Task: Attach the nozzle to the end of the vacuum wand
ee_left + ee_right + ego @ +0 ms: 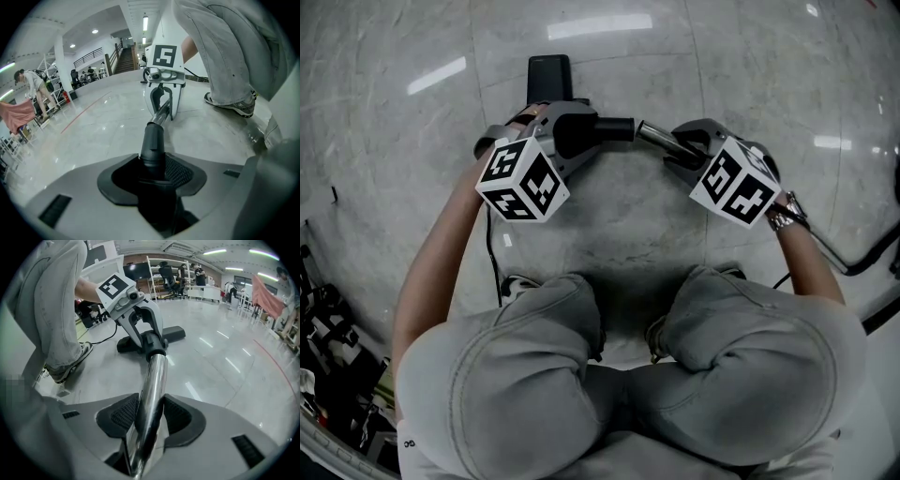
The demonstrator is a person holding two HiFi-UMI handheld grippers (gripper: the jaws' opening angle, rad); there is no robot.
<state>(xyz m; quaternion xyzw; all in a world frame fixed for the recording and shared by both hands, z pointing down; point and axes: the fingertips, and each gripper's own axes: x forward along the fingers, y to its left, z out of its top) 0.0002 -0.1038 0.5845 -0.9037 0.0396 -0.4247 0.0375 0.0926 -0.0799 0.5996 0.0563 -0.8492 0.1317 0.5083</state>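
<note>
Black nozzle [152,140] in left claw [153,176] meets chrome wand [153,385].

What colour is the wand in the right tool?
Shiny silver wand, clearest in the right gripper view.

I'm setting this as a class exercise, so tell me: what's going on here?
A crouching person works with two hand-held grippers above a marble floor. The left gripper clamps the black nozzle by its neck; the right gripper clamps the metal wand. The wand's end meets the nozzle's collar, end to end. Whether it is fully seated cannot be told.
</note>
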